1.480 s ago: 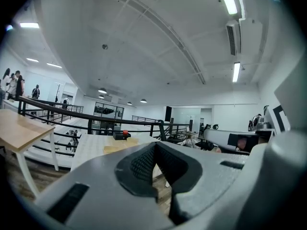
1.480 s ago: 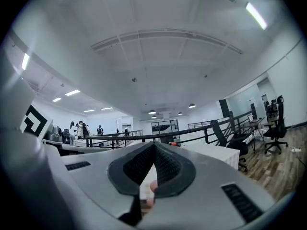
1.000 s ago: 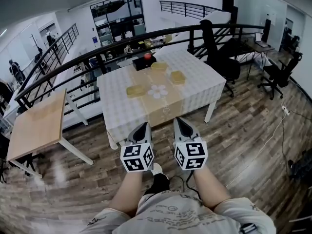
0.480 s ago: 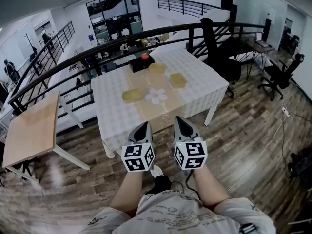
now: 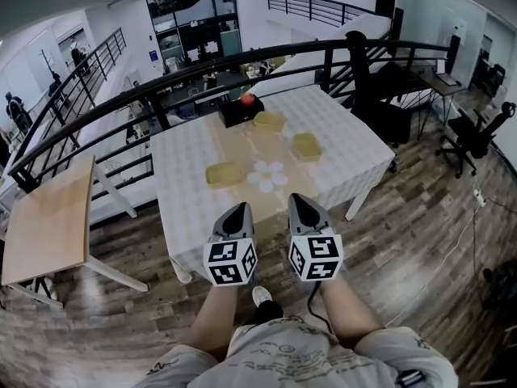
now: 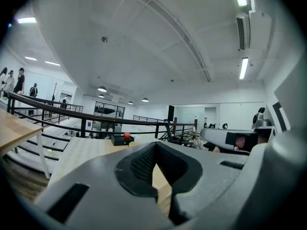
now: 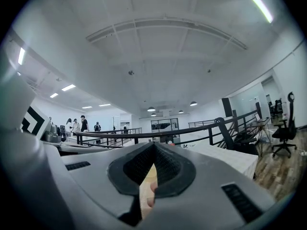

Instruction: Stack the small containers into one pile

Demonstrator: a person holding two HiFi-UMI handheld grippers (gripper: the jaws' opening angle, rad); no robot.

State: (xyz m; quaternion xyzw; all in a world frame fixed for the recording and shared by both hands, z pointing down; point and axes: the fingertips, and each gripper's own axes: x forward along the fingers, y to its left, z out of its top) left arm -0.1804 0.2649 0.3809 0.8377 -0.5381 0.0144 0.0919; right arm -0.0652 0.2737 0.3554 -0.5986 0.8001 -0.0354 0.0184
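The table (image 5: 184,196) has drawn nearer; three containers (image 5: 224,174) lie well apart on it; left gripper (image 5: 236,213) and right gripper (image 5: 299,204), jaws together and empty, hover short of its near edge.

My left gripper (image 5: 237,208) and right gripper (image 5: 297,200) hide the table's (image 5: 347,148) near edge; its containers (image 5: 224,173) are too small for detail.

Three small yellow containers (image 5: 225,174) (image 5: 269,120) (image 5: 307,146) on the tabletop (image 5: 184,153), one black box (image 5: 238,111) with one red knob (image 5: 247,99) on top, one white flower design (image 5: 267,176), two grippers: left gripper (image 5: 236,210) and right gripper (image 5: 297,200).
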